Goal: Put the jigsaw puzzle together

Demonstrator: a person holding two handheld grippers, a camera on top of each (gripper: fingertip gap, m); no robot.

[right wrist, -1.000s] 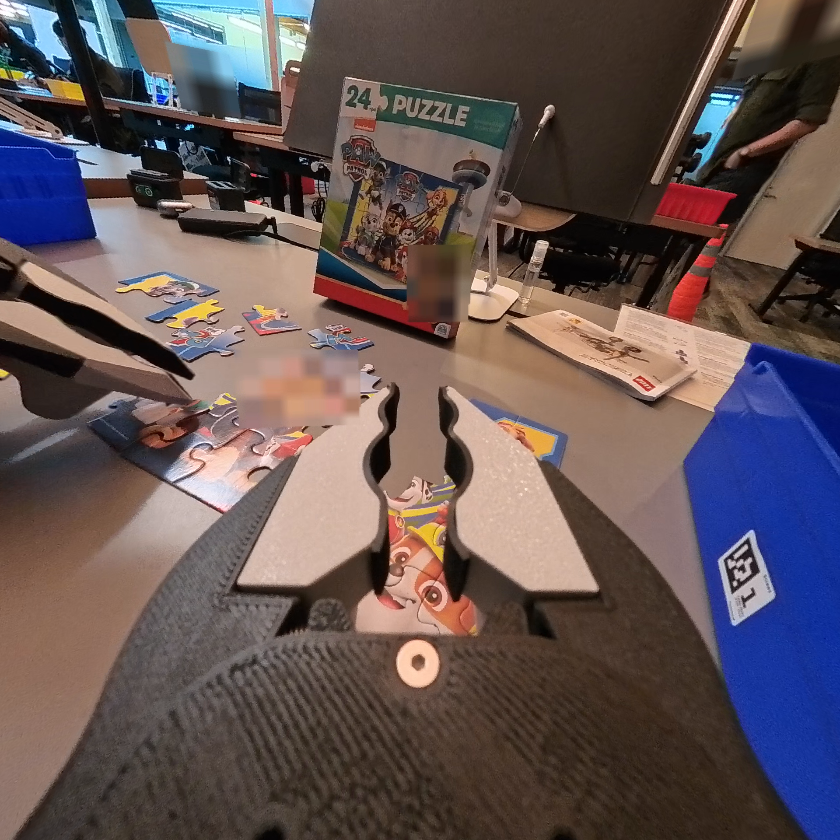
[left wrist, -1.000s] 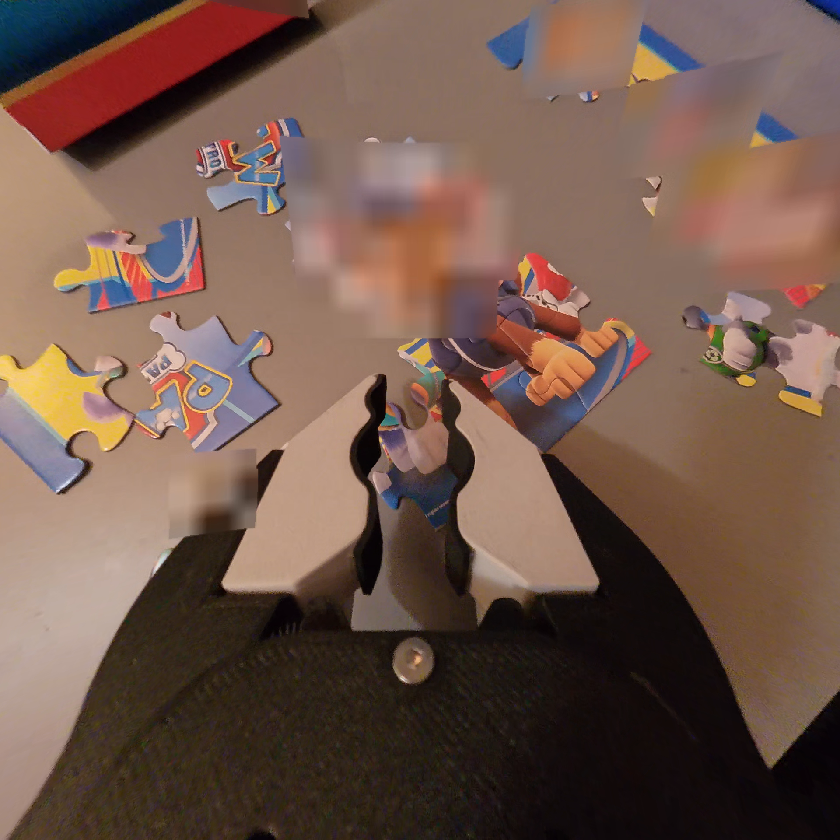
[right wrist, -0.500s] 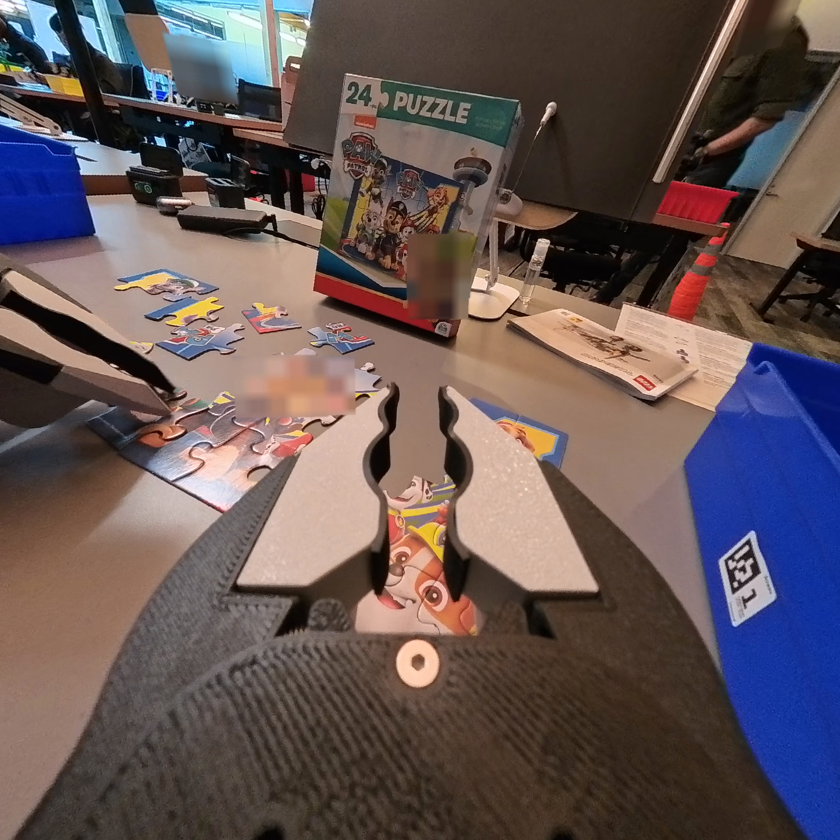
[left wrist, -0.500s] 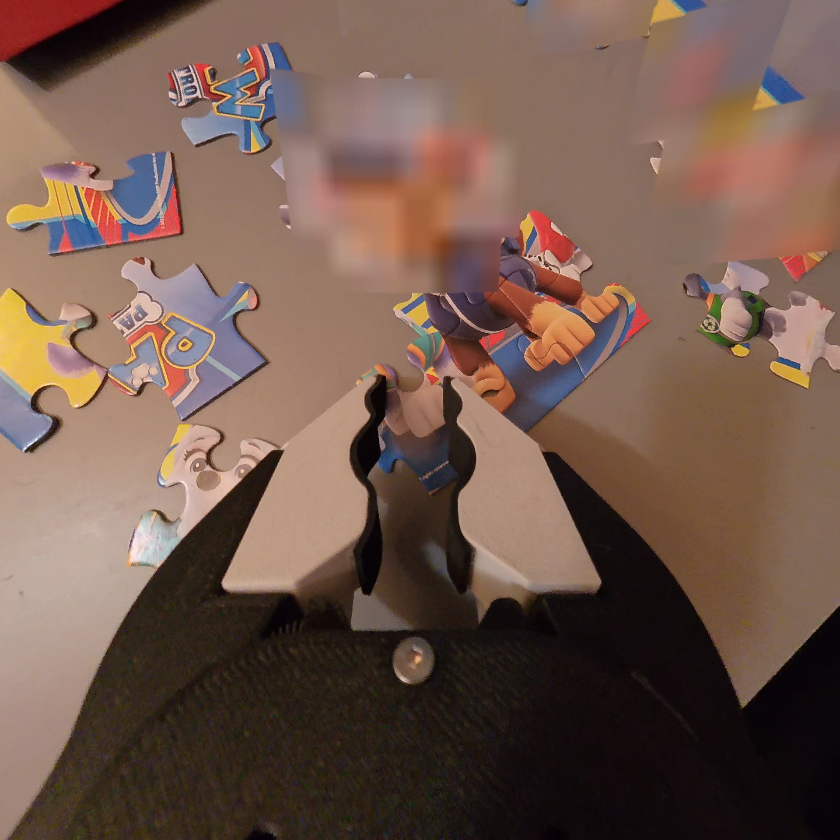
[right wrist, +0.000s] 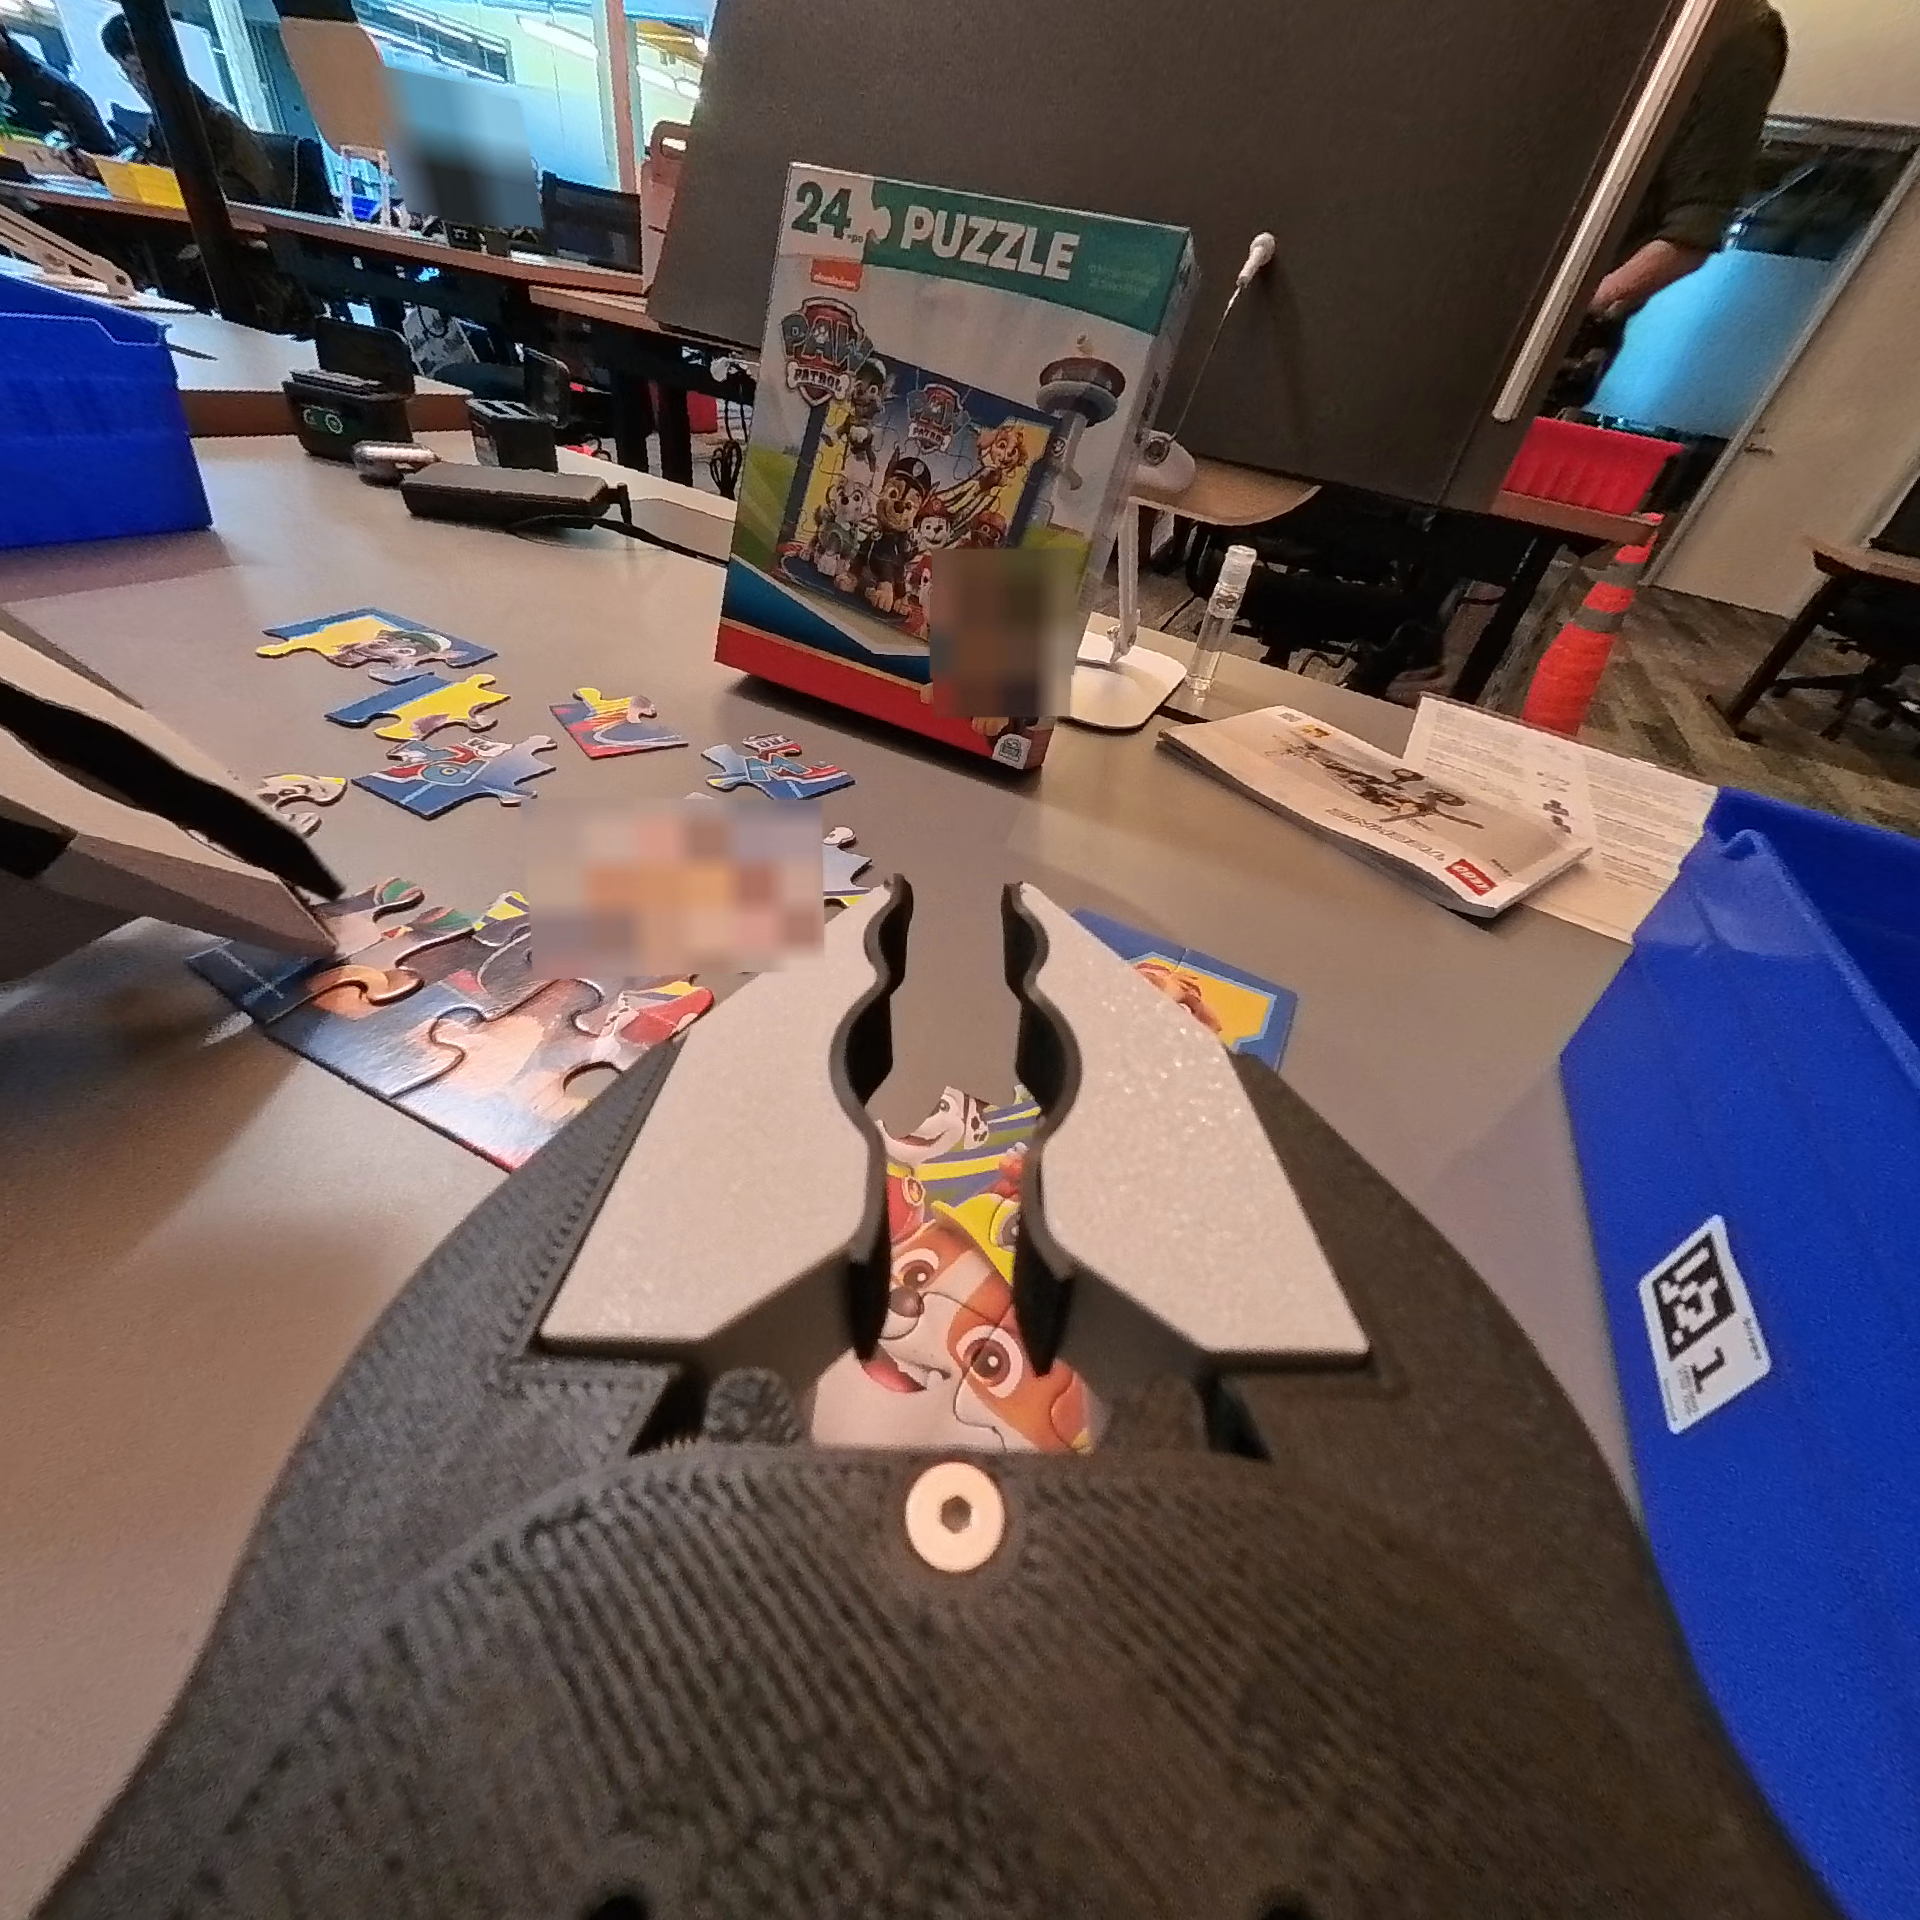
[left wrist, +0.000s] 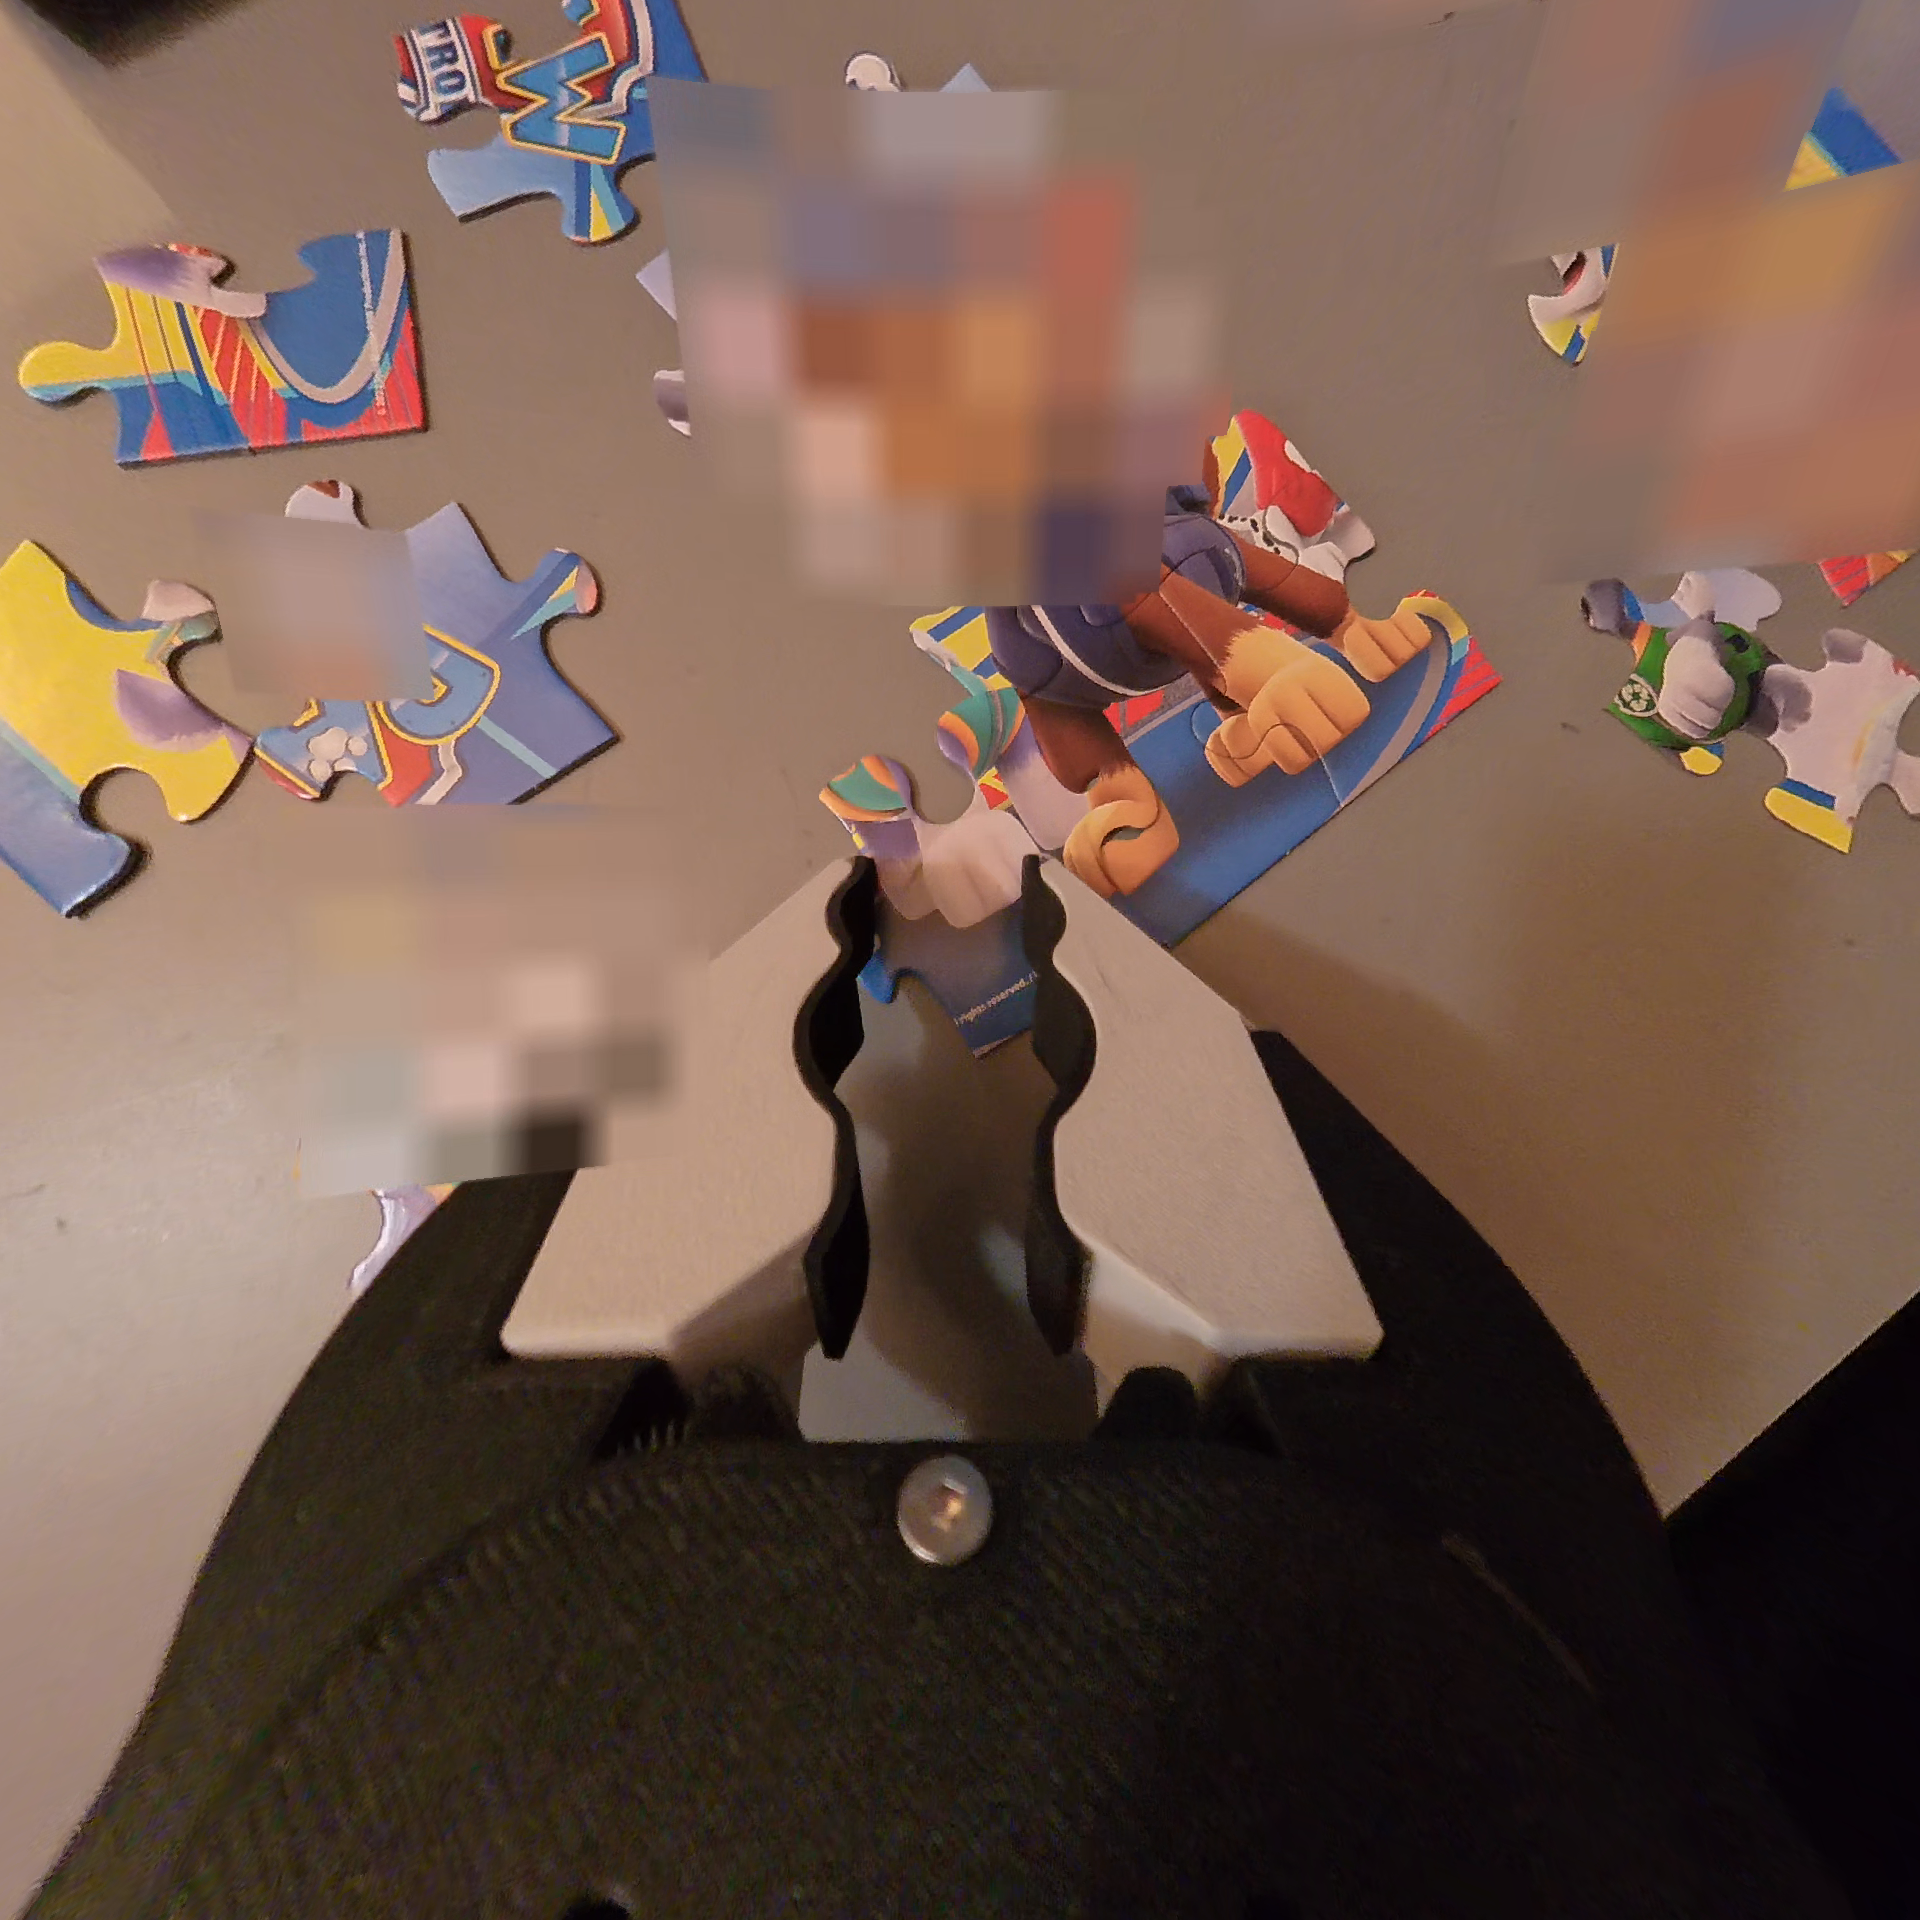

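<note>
My left wrist view looks steeply down, close over the table [left wrist: 1558, 1091]; my right looks low, forward across it. Both share the assembled puzzle section [left wrist: 1299, 748] [right wrist: 436, 1039].

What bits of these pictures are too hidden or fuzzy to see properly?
- Left wrist view: blurred patches cover much of the joined puzzle.
- Left wrist view: the left hand-held gripper straddles a puzzle piece; its fingers hide whether they pinch it.
- Right wrist view: the right hand-held gripper covers most of the pieces beneath.
- Right wrist view: the blue bin is cut off by the edge.
</note>
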